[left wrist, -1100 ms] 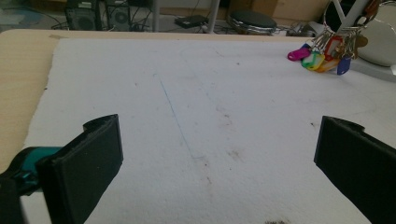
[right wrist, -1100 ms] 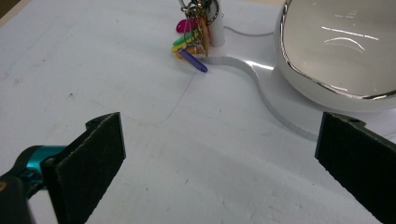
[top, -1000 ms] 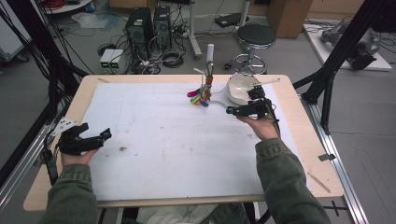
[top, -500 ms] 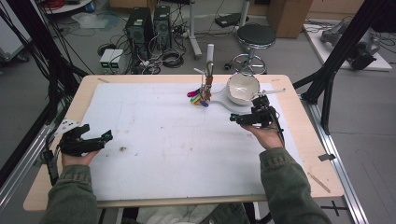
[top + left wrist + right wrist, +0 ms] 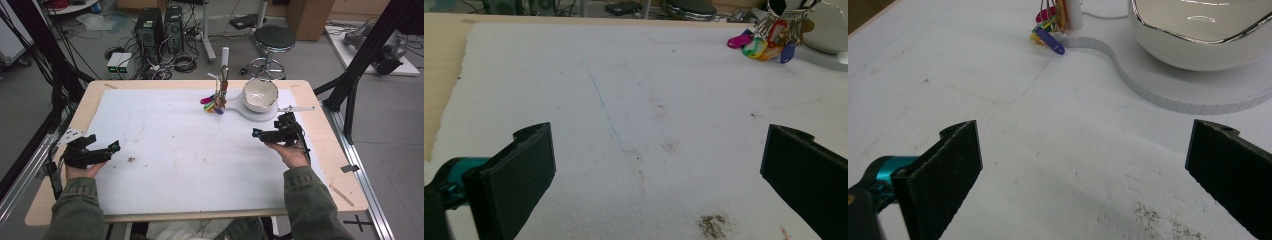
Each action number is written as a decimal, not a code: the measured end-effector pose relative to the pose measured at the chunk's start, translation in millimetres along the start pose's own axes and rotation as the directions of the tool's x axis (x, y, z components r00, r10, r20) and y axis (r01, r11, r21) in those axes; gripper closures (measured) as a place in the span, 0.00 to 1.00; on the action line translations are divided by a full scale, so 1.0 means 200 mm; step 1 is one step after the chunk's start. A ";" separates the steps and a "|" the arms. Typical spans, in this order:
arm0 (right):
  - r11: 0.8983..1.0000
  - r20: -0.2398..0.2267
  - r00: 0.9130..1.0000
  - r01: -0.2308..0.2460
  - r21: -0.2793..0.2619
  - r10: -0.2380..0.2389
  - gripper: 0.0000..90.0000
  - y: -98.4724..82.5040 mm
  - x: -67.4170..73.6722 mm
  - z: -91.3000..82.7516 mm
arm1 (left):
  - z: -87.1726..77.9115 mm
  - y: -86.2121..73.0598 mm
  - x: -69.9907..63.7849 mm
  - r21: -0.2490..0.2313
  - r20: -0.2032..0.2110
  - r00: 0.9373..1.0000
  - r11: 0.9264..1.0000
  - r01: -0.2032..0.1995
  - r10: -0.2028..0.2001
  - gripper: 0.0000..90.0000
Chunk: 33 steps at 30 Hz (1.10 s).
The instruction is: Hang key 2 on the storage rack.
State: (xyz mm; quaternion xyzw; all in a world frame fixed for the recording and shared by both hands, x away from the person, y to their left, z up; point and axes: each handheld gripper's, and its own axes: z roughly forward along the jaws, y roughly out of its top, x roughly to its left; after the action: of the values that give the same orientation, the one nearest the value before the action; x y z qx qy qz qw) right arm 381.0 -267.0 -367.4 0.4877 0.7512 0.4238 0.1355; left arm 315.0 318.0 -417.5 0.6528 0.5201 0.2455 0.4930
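High view: right gripper (image 5: 260, 134) near bowl (image 5: 260, 93), both grippers' fingers spread, empty.

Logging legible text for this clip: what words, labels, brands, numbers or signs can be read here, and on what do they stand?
None can be read.
Key tags: coloured, any writing too small to tell.
Bowl: plain white, no marking visible.
White mat: only faint pen lines and smudges, no letters.
Computer towers on the floor: any badges too blurred to read.
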 end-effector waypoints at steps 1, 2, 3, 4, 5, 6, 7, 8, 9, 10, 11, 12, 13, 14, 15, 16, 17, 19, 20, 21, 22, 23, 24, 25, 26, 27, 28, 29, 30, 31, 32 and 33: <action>1.000 0.002 1.000 -0.005 -0.002 0.005 0.01 -0.01 -0.01 0.00 | 0.00 0.00 0.00 0.006 0.001 1.000 1.000 0.000 0.000 0.02; 1.000 0.003 1.000 -0.002 -0.006 0.002 0.01 -0.02 -0.01 -0.01 | 0.01 0.00 0.00 0.009 0.001 1.000 1.000 0.001 -0.001 0.02; 1.000 0.005 1.000 -0.005 -0.009 0.005 0.01 -0.02 -0.02 -0.01 | 0.01 0.00 0.00 0.016 0.006 1.000 1.000 -0.001 0.001 0.02; 1.000 0.008 1.000 0.003 -0.016 -0.002 0.01 -0.03 -0.02 -0.01 | 0.01 0.00 0.00 0.017 0.007 1.000 1.000 -0.001 0.001 0.02; 1.000 0.008 1.000 -0.002 -0.023 0.002 0.01 -0.04 -0.03 -0.02 | 0.01 0.00 0.00 0.017 0.006 1.000 1.000 0.001 -0.001 0.02; 0.999 0.005 1.000 0.002 -0.036 -0.002 0.01 -0.05 -0.03 -0.02 | 0.01 -0.01 0.00 0.017 0.008 1.000 1.000 0.001 -0.001 0.02; 0.999 0.001 1.000 0.010 -0.051 -0.010 0.01 -0.05 -0.03 -0.03 | 0.01 -0.01 0.00 0.016 0.007 1.000 1.000 0.004 -0.004 0.02; 0.998 0.000 1.000 0.016 -0.066 -0.016 0.01 -0.06 -0.04 -0.03 | 0.01 -0.01 0.00 0.016 0.009 1.000 1.000 0.005 -0.005 0.02; 0.996 -0.002 1.000 0.019 -0.084 -0.019 0.01 -0.07 -0.04 -0.04 | 0.01 -0.01 0.00 0.017 0.013 1.000 1.000 0.004 -0.004 0.02; 0.995 -0.009 1.000 0.020 -0.101 -0.021 0.01 -0.08 -0.05 -0.05 | 0.01 -0.01 0.00 0.022 0.014 1.000 1.000 0.002 -0.002 0.02; 0.993 -0.016 1.000 0.019 -0.118 -0.021 0.01 -0.09 -0.05 -0.05 | 0.01 -0.01 0.00 0.025 0.011 1.000 1.000 0.003 -0.003 0.02; 0.992 -0.022 0.999 0.020 -0.126 -0.023 0.01 -0.10 -0.05 -0.06 | 0.01 -0.01 0.00 0.029 0.013 1.000 1.000 0.001 -0.001 0.02; 0.990 -0.024 0.999 0.029 -0.136 -0.033 0.01 -0.11 -0.05 -0.06 | 0.01 -0.01 0.00 0.028 0.013 1.000 1.000 0.000 0.000 0.02; 0.988 -0.023 0.999 0.039 -0.148 -0.043 0.01 -0.12 -0.06 -0.07 | 0.01 -0.02 -0.01 0.025 0.014 1.000 1.000 0.002 -0.002 0.02; 0.987 -0.022 0.999 0.042 -0.157 -0.046 0.01 -0.13 -0.06 -0.07 | 0.01 -0.02 0.00 0.022 0.016 1.000 1.000 0.004 -0.004 0.02; 0.986 -0.021 0.999 0.043 -0.163 -0.048 0.01 -0.14 -0.06 -0.07 | 0.01 -0.02 -0.01 0.019 0.018 1.000 1.000 0.008 -0.008 0.02; 0.986 -0.017 0.999 0.044 -0.163 -0.048 0.01 -0.15 -0.06 -0.07 | 0.01 -0.02 -0.01 0.015 0.019 1.000 1.000 0.007 -0.008 0.02; 0.985 -0.001 0.999 0.052 -0.164 -0.053 0.01 -0.17 -0.06 -0.07 | 0.01 -0.02 -0.01 0.008 0.017 1.000 1.000 0.007 -0.007 0.02; 0.985 -0.001 0.998 0.054 -0.165 -0.055 0.01 -0.18 -0.06 -0.06 | 0.01 -0.02 -0.01 0.009 0.019 1.000 1.000 0.008 -0.008 0.02; 0.984 0.003 0.998 0.059 -0.167 -0.059 0.01 -0.19 -0.06 -0.06 | 0.01 -0.02 -0.01 0.012 0.020 1.000 1.000 0.005 -0.006 0.02; 0.984 0.002 0.998 0.062 -0.168 -0.063 0.01 -0.20 -0.06 -0.05 | 0.01 -0.02 -0.01 0.016 0.020 1.000 1.000 0.003 -0.004 0.02; 0.983 0.001 0.998 0.063 -0.170 -0.064 0.01 -0.22 -0.06 -0.05 | 0.01 -0.02 -0.01 0.019 0.020 1.000 1.000 -0.001 0.001 0.02; 0.982 0.003 0.998 0.067 -0.174 -0.068 0.01 -0.23 -0.06 -0.05 | 0.01 -0.02 -0.01 0.022 0.021 1.000 1.000 -0.006 0.006 0.02; 0.982 0.012 0.997 0.071 -0.175 -0.070 0.01 -0.24 -0.06 -0.05 | 0.01 -0.02 -0.02 0.023 0.027 1.000 1.000 -0.004 0.004 0.02; 0.981 0.026 0.997 0.080 -0.176 -0.077 0.01 -0.26 -0.06 -0.05 | 0.01 -0.02 -0.02 0.029 0.033 0.999 1.000 -0.011 0.010 0.02; 0.981 0.033 0.996 0.087 -0.174 -0.083 0.01 -0.27 -0.06 -0.05 | 0.01 -0.03 -0.02 0.032 0.034 0.999 0.999 -0.019 0.018 0.02; 0.981 0.029 0.996 0.087 -0.174 -0.083 0.01 -0.29 -0.05 -0.05 | 0.01 -0.03 -0.03 0.035 0.037 0.999 0.999 -0.025 0.024 0.02; 0.981 0.019 0.996 0.088 -0.173 -0.086 0.01 -0.30 -0.05 -0.05 | 0.01 -0.03 -0.03 0.035 0.040 0.999 0.999 -0.028 0.027 0.02; 0.982 0.017 0.996 0.090 -0.168 -0.088 0.01 -0.30 -0.05 -0.05 | 0.01 -0.03 -0.03 0.037 0.041 0.999 0.999 -0.030 0.029 0.02; 0.981 0.020 0.996 0.094 -0.168 -0.092 0.01 -0.30 -0.04 -0.04 | 0.01 -0.03 -0.03 0.037 0.040 0.999 0.999 -0.030 0.029 0.02; 0.981 0.015 0.996 0.092 -0.171 -0.091 0.01 -0.30 -0.04 -0.04 | 0.01 -0.03 -0.03 0.035 0.041 0.999 0.999 -0.030 0.028 0.02; 0.980 0.015 0.995 0.095 -0.177 -0.094 0.01 -0.30 -0.04 -0.04 | 0.01 -0.03 -0.02 0.033 0.041 0.999 0.999 -0.028 0.027 0.02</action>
State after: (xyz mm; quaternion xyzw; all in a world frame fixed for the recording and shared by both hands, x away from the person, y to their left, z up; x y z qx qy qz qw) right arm 342.7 -288.3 -410.4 0.4387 0.7323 0.4807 0.2008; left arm 313.1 312.3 -422.3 0.6729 0.5053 0.2303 0.4888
